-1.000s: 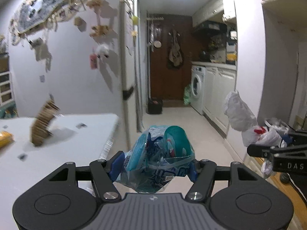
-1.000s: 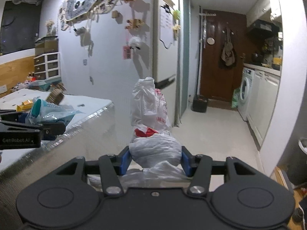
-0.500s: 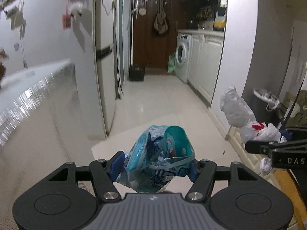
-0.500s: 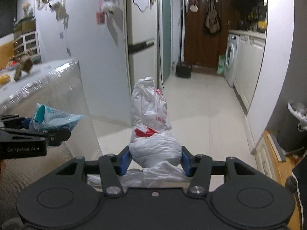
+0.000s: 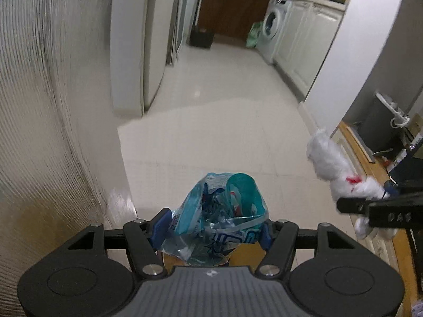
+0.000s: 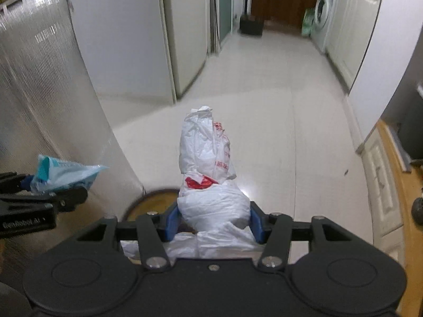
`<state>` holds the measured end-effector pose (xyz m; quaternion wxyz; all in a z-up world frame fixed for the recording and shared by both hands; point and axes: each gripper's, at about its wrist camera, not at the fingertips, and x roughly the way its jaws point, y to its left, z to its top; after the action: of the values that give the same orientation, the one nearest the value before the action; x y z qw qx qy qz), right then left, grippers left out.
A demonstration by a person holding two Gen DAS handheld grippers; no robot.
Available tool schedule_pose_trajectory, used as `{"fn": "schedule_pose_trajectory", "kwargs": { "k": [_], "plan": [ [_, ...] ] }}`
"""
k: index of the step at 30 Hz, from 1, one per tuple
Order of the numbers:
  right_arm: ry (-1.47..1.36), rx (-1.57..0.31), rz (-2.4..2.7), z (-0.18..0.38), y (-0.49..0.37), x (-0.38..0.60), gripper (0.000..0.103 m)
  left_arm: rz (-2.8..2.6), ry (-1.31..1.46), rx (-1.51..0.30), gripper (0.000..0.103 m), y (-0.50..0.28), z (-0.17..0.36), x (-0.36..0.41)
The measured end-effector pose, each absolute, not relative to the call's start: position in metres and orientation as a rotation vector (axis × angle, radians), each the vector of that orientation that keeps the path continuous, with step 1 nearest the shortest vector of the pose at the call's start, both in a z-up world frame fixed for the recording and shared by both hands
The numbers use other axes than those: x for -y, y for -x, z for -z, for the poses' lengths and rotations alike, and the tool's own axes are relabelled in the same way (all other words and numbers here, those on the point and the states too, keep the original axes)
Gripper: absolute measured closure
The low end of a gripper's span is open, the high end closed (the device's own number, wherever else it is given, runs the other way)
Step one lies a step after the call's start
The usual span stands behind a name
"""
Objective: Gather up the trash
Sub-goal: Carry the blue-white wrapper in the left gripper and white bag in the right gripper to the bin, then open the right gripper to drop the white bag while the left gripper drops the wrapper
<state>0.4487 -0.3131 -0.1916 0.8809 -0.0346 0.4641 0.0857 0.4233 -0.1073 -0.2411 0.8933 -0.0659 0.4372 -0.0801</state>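
Observation:
My left gripper [image 5: 212,227] is shut on a crumpled blue and teal plastic wrapper [image 5: 219,211], which bulges up between its blue pads. My right gripper [image 6: 213,220] is shut on a bunched white plastic bag with red print [image 6: 208,163] that stands up out of its fingers. From the left wrist view the white bag [image 5: 341,174] and the right gripper show at the right edge. The right wrist view has the blue wrapper [image 6: 63,175] at its left edge, in the left gripper. Both grippers point down at the pale tiled floor [image 5: 216,121]. A round yellow-brown rim [image 6: 150,200] shows just beneath them.
A ribbed translucent panel [image 5: 53,132] rises close on the left. A white fridge [image 6: 182,39] stands beyond it. White cabinets and a washing machine [image 5: 275,26] line the right side of the hallway. A dark bin [image 5: 383,126] and a wooden floor edge lie at the right.
Both grippers have dropped from above the white tabletop to below it and tilted down toward the floor. Each keeps its trash. The decorated wall has left the view.

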Motion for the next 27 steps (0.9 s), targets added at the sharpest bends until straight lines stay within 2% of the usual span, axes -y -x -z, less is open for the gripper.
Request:
{"fn": "schedule_pose_trajectory", "kwargs": {
  "k": [8, 15, 22, 24, 26, 27],
  "plan": [
    [0.072, -1.178, -0.177, 0.277, -0.475, 0.289, 0.048, 0.148, 0.203, -1.019, 0.038, -0.442, 0.311, 0.103],
    [0.059, -1.337, -0.203, 0.338, -0.486, 0.276, 0.048, 0.149, 0.234, -1.109, 0.038, -0.458, 0.351, 0.102],
    [0.13, -1.346, -0.207, 0.364, -0.498, 0.261, 0.048, 0.148, 0.259, -1.152, 0.038, -0.47, 0.372, 0.103],
    [0.145, -1.328, -0.214, 0.365, -0.502, 0.255, 0.044, 0.146, 0.272, -1.163, 0.038, -0.473, 0.376, 0.101],
    [0.162, -1.317, -0.207, 0.366, -0.504, 0.253, 0.027, 0.143, 0.276, -1.175, 0.038, -0.476, 0.381, 0.101],
    [0.166, -1.312, -0.201, 0.367, -0.504, 0.253, 0.025, 0.14, 0.276, -1.18, 0.038, -0.476, 0.383, 0.101]
  ]
}}
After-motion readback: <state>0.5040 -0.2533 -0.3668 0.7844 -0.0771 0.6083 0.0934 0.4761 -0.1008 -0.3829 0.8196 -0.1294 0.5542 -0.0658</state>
